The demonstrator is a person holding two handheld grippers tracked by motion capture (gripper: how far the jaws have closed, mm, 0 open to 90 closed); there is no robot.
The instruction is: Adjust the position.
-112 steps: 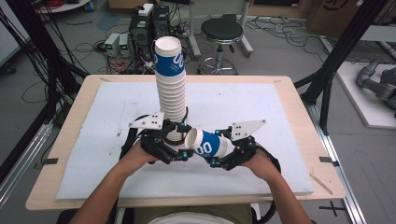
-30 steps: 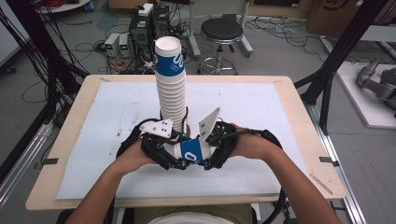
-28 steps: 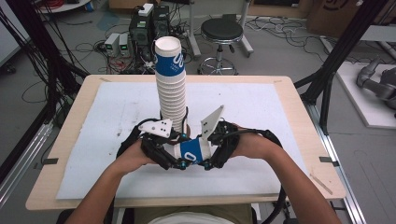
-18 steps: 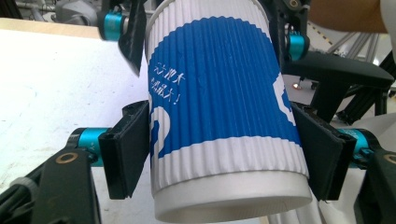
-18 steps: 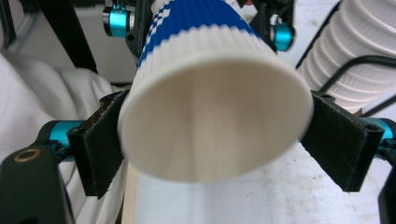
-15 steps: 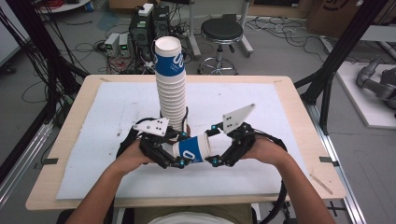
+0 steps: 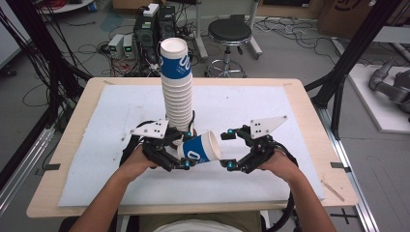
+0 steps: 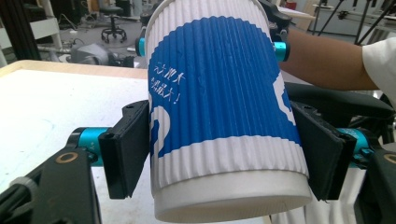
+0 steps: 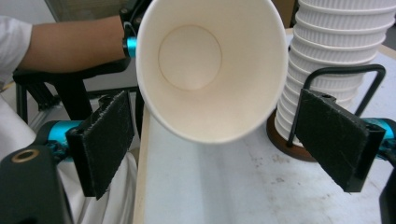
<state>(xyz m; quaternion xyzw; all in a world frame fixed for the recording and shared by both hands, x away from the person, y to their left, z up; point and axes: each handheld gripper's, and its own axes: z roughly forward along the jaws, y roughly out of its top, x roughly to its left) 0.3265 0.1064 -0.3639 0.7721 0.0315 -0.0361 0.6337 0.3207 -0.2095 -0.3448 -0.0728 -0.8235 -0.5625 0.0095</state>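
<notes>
A blue-and-white paper cup (image 7: 199, 148) is held on its side above the table, before the stack (image 7: 177, 92), clamped near its base by the left gripper (image 7: 185, 153). The right gripper (image 7: 227, 150) has just been opening; its jaws stand wide, nothing between them. The cup is judged light, thin and crushable; its stiffer ribbed wall suits gripping.

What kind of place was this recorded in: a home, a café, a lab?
Most likely a lab or workshop. Electronics boxes and loose cables lie on the floor behind the table, black frame struts flank it, and a workshop stool stands beyond.
</notes>
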